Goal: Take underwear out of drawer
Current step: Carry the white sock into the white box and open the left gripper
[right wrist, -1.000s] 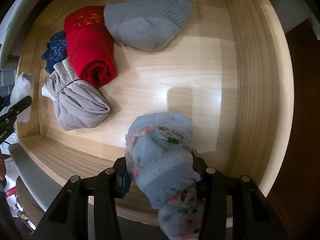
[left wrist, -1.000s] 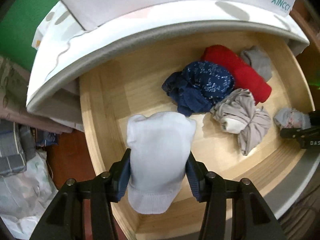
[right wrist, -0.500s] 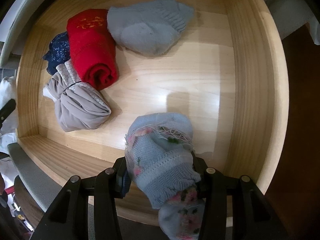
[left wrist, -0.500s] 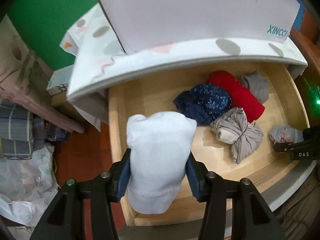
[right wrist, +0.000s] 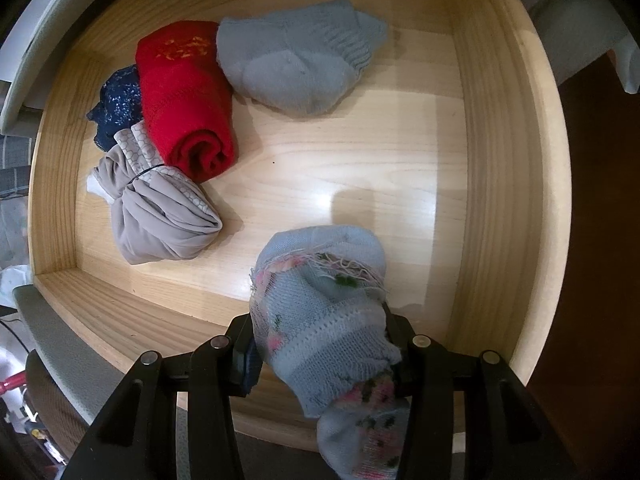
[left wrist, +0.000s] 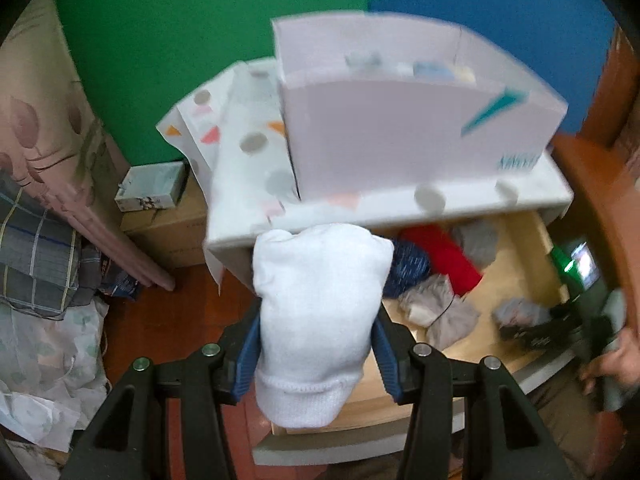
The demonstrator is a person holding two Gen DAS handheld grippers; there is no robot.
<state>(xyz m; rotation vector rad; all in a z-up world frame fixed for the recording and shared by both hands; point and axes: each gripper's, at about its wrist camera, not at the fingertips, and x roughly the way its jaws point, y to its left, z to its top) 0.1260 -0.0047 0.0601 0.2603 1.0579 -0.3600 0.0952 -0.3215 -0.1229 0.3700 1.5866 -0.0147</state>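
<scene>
My left gripper point(left wrist: 316, 340) is shut on a white sock bundle point(left wrist: 316, 312), held high above the open wooden drawer point(left wrist: 500, 344). In the right wrist view my right gripper point(right wrist: 320, 344) is shut on a pale blue floral sock bundle point(right wrist: 320, 320) low inside the drawer point(right wrist: 496, 160), near its front right corner. Left in the drawer lie a red roll point(right wrist: 184, 100), a grey sock bundle point(right wrist: 296, 68), a navy patterned piece point(right wrist: 118, 100) and a beige tied bundle point(right wrist: 160, 208). The left view also catches the right gripper point(left wrist: 536, 328) with a hand point(left wrist: 616, 360) on it.
A white open box point(left wrist: 400, 136) stands on the cabinet top over a dotted cloth point(left wrist: 248, 136). Cardboard boxes point(left wrist: 160, 208), folded fabrics point(left wrist: 36, 256) and plastic bags point(left wrist: 44, 360) crowd the floor at the left. A green and blue wall point(left wrist: 200, 40) is behind.
My left gripper has risen with the white bundle, so the drawer shrank in view and the box top and wall came in. The right gripper has stayed put with its blue bundle.
</scene>
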